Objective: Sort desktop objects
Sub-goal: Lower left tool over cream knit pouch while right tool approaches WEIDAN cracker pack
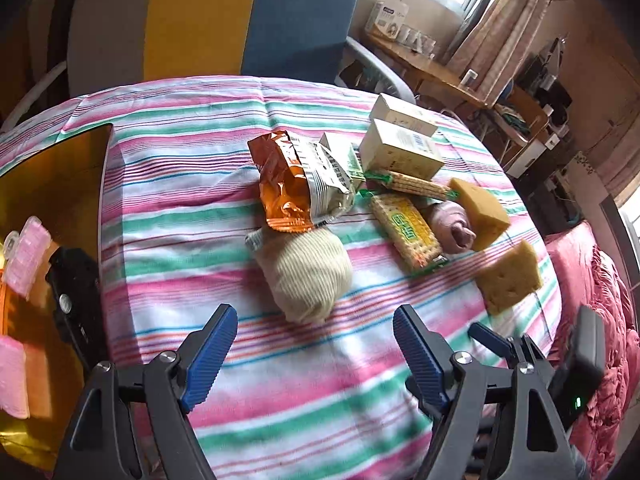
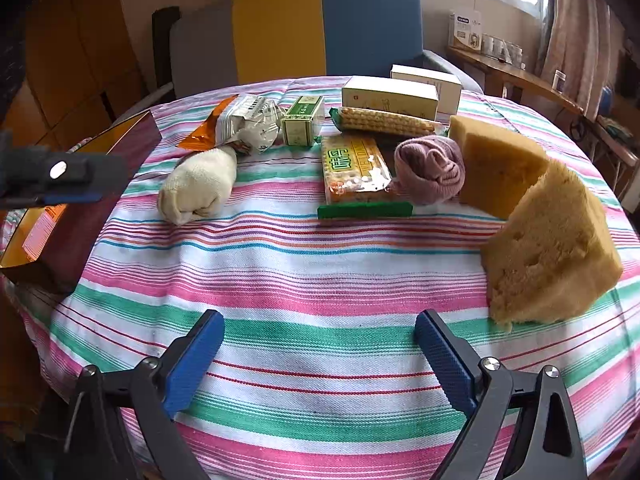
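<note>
Several things lie on the striped tablecloth [image 2: 304,272]. They include a cream rolled sock [image 1: 308,276] [image 2: 198,186], an orange snack bag [image 1: 288,184], a yellow cracker pack [image 2: 354,172], a wafer pack [image 2: 384,120], a pink rolled sock [image 2: 430,170], two yellow sponges [image 2: 552,252] [image 2: 496,168], a small green box [image 2: 302,120] and two pale cartons [image 2: 390,96]. My left gripper [image 1: 314,314] is open just short of the cream sock. My right gripper [image 2: 319,320] is open over bare cloth, left of the near sponge. Neither holds anything.
A gold-lined box [image 1: 52,168] [image 2: 72,232] sits at the table's left edge with pink hair clips [image 1: 30,256] inside. A yellow and blue chair [image 2: 320,28] stands behind the table. A wooden shelf [image 2: 520,76] and a red bed cover [image 1: 580,272] are to the right.
</note>
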The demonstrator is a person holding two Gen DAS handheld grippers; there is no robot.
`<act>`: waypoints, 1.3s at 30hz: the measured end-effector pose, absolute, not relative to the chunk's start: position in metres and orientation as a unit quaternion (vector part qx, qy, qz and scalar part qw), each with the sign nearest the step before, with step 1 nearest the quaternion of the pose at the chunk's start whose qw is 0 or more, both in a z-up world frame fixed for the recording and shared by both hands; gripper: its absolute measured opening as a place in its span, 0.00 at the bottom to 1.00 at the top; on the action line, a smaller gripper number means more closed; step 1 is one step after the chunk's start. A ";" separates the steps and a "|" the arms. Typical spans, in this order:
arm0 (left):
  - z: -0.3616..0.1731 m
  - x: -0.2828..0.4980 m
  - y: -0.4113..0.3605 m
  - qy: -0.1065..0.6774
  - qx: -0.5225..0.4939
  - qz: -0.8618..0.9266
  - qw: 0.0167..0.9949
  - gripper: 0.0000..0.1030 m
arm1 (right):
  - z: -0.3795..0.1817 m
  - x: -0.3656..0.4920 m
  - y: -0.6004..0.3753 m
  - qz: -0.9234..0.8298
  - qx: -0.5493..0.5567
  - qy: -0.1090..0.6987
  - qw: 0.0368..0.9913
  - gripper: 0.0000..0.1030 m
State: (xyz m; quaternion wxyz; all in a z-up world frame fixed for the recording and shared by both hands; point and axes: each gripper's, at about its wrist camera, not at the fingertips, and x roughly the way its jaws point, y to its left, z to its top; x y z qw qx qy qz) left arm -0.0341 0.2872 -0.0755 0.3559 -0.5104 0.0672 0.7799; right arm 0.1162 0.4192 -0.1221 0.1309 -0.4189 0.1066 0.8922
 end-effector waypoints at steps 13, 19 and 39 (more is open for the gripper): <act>-0.113 -0.075 0.333 0.087 -0.538 0.782 0.302 0.77 | -0.126 0.119 0.416 0.905 -0.391 0.104 0.131 1.00; -0.117 -0.072 0.324 0.066 -0.533 0.774 0.335 0.69 | -0.122 0.119 0.420 0.904 -0.391 0.114 0.128 1.00; -0.118 -0.034 0.292 0.080 -0.519 0.754 0.394 0.58 | -0.117 0.031 0.485 0.888 -0.417 0.130 0.147 0.80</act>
